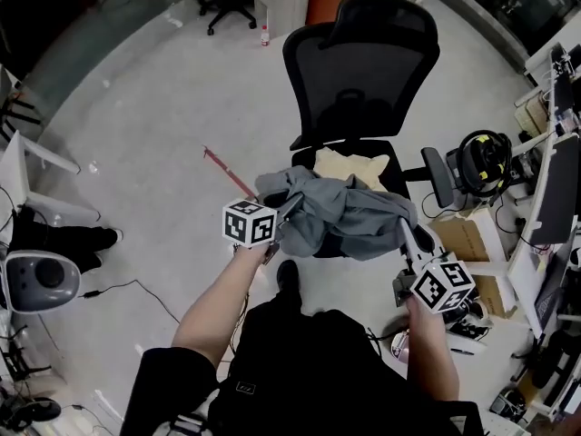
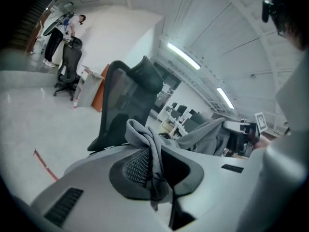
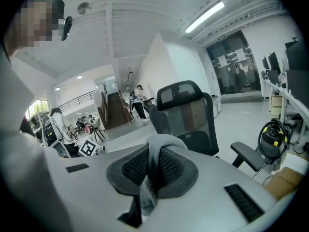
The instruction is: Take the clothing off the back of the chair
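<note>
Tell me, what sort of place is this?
Most likely an open-plan office or lab: a mesh swivel chair, a monitor at the right, and strip lights on the ceiling.

The grey clothing (image 1: 340, 214) is off the back of the black mesh chair (image 1: 368, 71). It hangs in the air over the front of the seat, bunched and crumpled, stretched between my two grippers. One end is a thin fold pinched between the fingers of my left gripper (image 2: 157, 170). The other end is a rounded loop clamped between the fingers of my right gripper (image 3: 150, 168). The middle sags in loose folds. The chair stands upright, facing me.
</note>
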`<control>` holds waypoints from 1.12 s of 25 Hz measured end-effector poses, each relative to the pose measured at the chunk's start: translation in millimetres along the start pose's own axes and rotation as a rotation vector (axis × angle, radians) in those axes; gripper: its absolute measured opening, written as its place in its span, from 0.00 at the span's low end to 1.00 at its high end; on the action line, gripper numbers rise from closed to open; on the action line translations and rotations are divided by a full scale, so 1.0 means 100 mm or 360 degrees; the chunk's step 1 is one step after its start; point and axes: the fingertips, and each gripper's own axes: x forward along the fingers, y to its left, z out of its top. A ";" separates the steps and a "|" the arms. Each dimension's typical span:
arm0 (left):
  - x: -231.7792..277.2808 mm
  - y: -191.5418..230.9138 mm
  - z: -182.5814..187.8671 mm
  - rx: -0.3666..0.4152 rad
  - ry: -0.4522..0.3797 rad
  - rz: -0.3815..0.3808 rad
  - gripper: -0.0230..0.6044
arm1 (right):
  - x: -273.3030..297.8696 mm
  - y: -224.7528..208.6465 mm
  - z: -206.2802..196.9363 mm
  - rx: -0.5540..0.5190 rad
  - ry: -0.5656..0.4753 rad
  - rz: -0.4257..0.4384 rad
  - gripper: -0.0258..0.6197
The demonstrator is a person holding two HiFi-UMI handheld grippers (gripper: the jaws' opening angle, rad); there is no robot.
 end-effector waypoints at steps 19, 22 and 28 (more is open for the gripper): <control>-1.47 -3.48 0.12 0.0662 -0.0639 -0.0044 0.10 | -3.09 0.34 -0.40 -0.0061 -0.0440 0.0063 0.09; -1.56 -3.80 0.03 0.0689 -0.0640 -0.0061 0.10 | -3.39 0.33 -0.42 -0.0060 -0.0485 0.0034 0.09; -1.73 -4.21 0.04 0.0826 -0.0639 -0.0062 0.10 | -3.76 0.39 -0.32 -0.0098 -0.0604 -0.0014 0.09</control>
